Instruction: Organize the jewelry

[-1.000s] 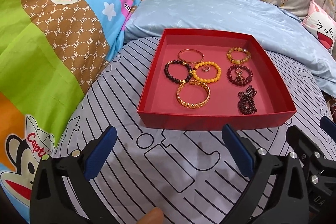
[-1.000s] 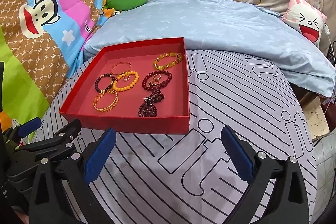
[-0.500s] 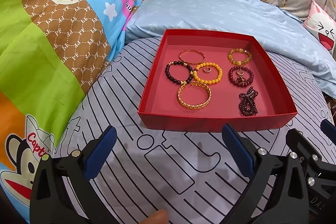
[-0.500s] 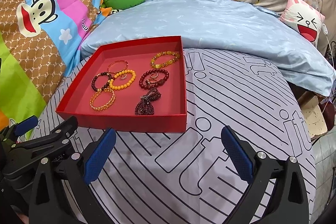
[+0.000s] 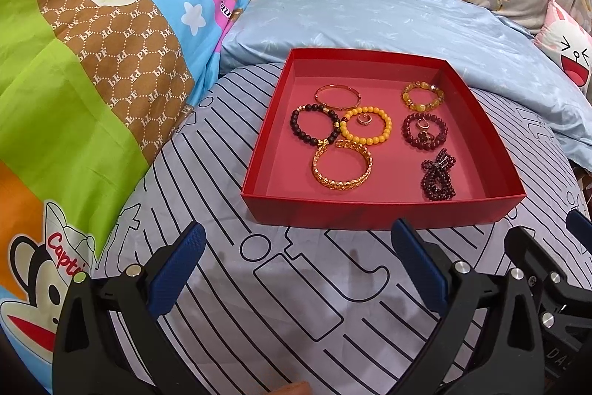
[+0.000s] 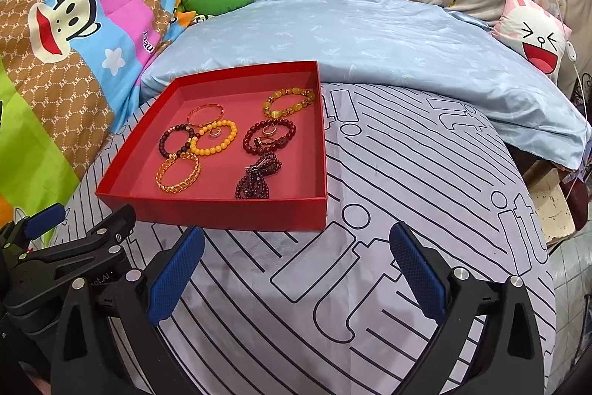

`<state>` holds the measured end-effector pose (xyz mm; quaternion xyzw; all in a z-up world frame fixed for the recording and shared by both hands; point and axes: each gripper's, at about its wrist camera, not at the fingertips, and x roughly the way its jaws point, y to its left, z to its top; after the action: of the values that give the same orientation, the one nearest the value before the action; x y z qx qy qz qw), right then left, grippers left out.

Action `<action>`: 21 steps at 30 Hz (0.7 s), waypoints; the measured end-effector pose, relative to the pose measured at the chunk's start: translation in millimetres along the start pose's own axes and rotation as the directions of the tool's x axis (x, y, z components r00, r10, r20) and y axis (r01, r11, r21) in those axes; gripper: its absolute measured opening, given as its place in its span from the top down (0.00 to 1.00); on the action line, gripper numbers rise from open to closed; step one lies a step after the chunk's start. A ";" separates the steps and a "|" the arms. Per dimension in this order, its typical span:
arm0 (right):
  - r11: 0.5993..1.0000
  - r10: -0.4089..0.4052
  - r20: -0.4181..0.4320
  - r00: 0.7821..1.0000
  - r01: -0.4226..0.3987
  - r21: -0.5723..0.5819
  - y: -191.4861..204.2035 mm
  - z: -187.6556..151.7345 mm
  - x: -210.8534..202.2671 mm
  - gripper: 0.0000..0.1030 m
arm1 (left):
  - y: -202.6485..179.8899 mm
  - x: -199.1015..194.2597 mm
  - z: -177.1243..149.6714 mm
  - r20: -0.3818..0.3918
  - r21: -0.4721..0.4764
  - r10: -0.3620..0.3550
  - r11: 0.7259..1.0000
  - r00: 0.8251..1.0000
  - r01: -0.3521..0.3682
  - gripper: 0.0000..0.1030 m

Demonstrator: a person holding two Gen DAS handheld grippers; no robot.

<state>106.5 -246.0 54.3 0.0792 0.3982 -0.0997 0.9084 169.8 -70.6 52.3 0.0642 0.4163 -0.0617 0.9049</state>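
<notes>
Jewelry [image 5: 342, 136] lies in the red tray [image 5: 381, 210]; left tool [image 5: 298, 263] and right tool [image 6: 296, 263] hover spread wide, empty.

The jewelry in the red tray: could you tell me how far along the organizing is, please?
Done: nothing obvious; several bracelets overlap in the red tray, and the dark red strand lies bunched. In hand: nothing; the left gripper and right gripper are open, short of the tray. Left: apparently all the sorting.

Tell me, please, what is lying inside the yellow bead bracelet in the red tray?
A small ring lies inside the yellow bead bracelet, on the floor of the red tray. The ring is too small to tell its details. Nothing covers this spot.
</notes>
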 end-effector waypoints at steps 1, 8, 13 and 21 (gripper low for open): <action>1.000 -0.001 0.000 1.000 0.001 0.000 -0.1 -0.1 0.0 0.06 | 0.2 -0.3 0.0 0.002 0.000 0.000 1.000 1.000 0.000 0.07; 1.000 0.000 -0.002 1.000 0.000 -0.001 0.2 -1.6 1.3 0.06 | 1.0 0.6 -0.6 0.002 -0.003 0.004 1.000 1.000 -0.004 0.07; 1.000 -0.002 -0.003 1.000 0.002 0.000 1.0 -1.9 2.4 0.06 | 1.9 2.1 -0.9 -0.003 -0.003 0.005 1.000 1.000 -0.005 0.07; 1.000 -0.002 -0.004 1.000 0.002 -0.001 0.6 -2.3 2.7 0.06 | 1.5 2.4 -2.0 -0.003 0.000 0.007 1.000 1.000 -0.007 0.07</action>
<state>106.8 -245.2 50.8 0.0786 0.4003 -0.1002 0.9075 170.1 -68.9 49.3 0.0656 0.4172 -0.0583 0.9046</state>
